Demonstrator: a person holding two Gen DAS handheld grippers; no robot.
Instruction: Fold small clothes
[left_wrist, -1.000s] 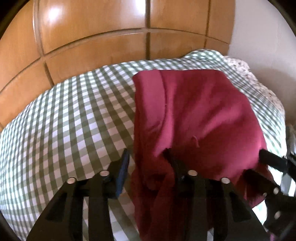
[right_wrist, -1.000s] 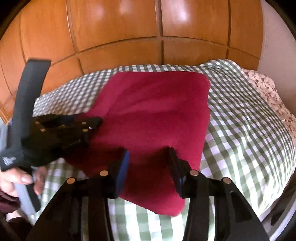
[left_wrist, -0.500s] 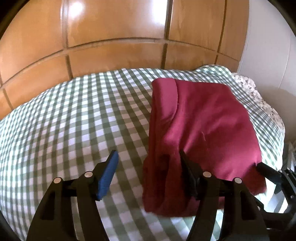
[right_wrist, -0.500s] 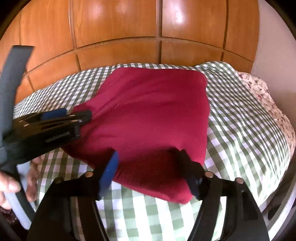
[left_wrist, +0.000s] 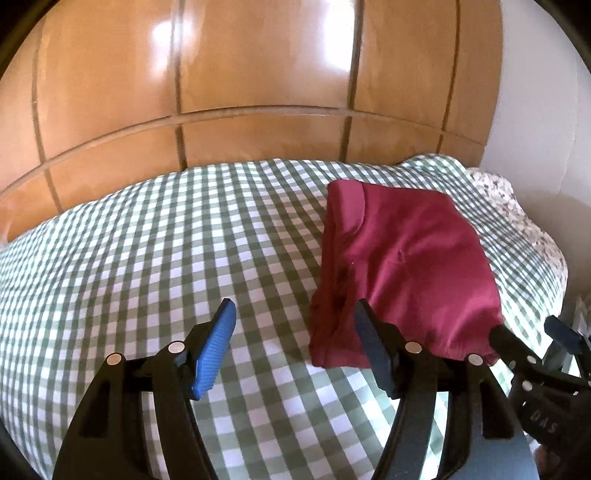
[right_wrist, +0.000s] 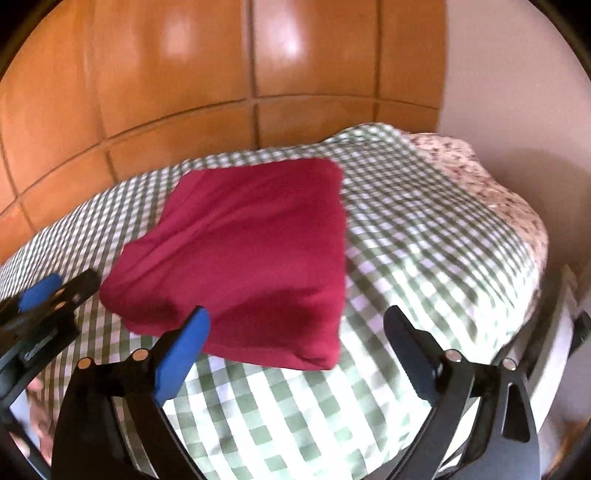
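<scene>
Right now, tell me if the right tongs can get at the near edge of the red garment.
Probably yes. The right tongs are opening with nothing between them, and the folded red garment lies flat on the checked cover just ahead. The left tongs sit off to the side, clear of the way.

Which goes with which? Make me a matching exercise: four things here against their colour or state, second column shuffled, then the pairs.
Things:
1. garment
2. bedcover
3. wardrobe
4. right gripper

Colour or state:
A. glossy orange-brown wood panels
B. dark red, folded, lying flat
C. jaws opening, nothing between them
D. green and white checks

Pairs: 1-B, 2-D, 3-A, 4-C
</scene>
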